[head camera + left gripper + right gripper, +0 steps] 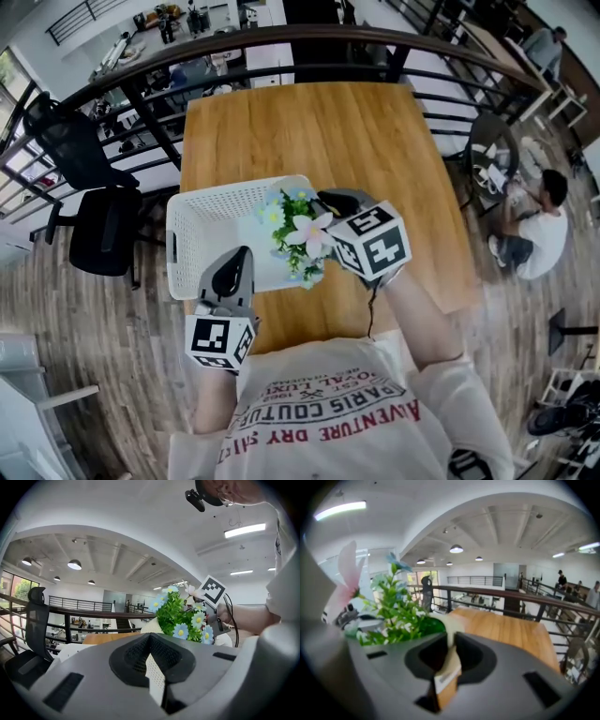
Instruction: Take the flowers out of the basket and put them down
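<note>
**Flowers [298, 236] over basket [202, 211], both grippers clamped**

Head view gives places only. Basket sits on table [309, 131]. Left gripper [232, 272] is at its near rim. Right gripper [330, 204] is over its right end, flowers just left of its cube [375, 246]. Grip not readable from there

Left gripper view: jaws closed on a thin white perforated sheet, the basket wall. Flowers show beyond, up and to the right, well apart from these jaws, with the right gripper's cube behind them

Right gripper view: jaws closed on the flowers at their base, a tan strip [446, 681] with a cream piece running up from it to the greenery. Can't tell what the strip is made of. Blooms stand just left of the jaws, above the gripper body, a pink one furthest left, table beyond
</note>
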Demonstrator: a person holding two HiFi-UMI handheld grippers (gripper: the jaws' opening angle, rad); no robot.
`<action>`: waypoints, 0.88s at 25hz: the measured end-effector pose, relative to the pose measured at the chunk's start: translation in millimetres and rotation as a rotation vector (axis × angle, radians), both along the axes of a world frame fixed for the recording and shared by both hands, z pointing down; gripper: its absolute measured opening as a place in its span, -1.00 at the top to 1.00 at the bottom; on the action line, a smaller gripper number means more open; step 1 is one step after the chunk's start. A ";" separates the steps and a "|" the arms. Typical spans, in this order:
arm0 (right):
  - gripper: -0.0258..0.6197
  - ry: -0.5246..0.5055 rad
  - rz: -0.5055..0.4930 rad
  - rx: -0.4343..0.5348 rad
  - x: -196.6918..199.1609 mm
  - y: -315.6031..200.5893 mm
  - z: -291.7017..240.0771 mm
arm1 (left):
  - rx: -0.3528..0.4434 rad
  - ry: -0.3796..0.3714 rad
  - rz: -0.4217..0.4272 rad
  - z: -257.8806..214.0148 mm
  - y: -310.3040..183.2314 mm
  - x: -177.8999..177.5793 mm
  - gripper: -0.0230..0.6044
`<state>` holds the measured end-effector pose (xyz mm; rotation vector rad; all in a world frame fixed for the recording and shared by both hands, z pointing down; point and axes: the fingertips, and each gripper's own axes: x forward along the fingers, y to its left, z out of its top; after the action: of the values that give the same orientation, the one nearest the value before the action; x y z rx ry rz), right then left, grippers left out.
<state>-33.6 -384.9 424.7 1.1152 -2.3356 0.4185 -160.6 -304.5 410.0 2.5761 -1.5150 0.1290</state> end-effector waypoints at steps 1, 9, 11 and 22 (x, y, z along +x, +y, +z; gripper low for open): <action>0.69 -0.004 0.014 0.016 14.8 -0.1 -5.7 | 0.004 0.000 0.001 -1.4 0.8 10.7 0.84; 0.69 -0.011 0.110 0.005 124.6 4.6 13.1 | 0.012 0.004 0.006 2.4 8.3 92.2 0.84; 0.69 0.001 0.129 -0.027 144.3 7.8 35.0 | 0.000 -0.003 0.011 8.3 12.8 109.0 0.84; 0.69 0.042 0.157 -0.337 192.3 20.7 206.5 | -0.112 -0.043 -0.067 59.6 24.4 138.5 0.84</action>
<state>158.7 -364.2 631.3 1.1296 -2.0500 0.8042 -22.1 -280.1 469.7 2.4484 -1.5595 0.2562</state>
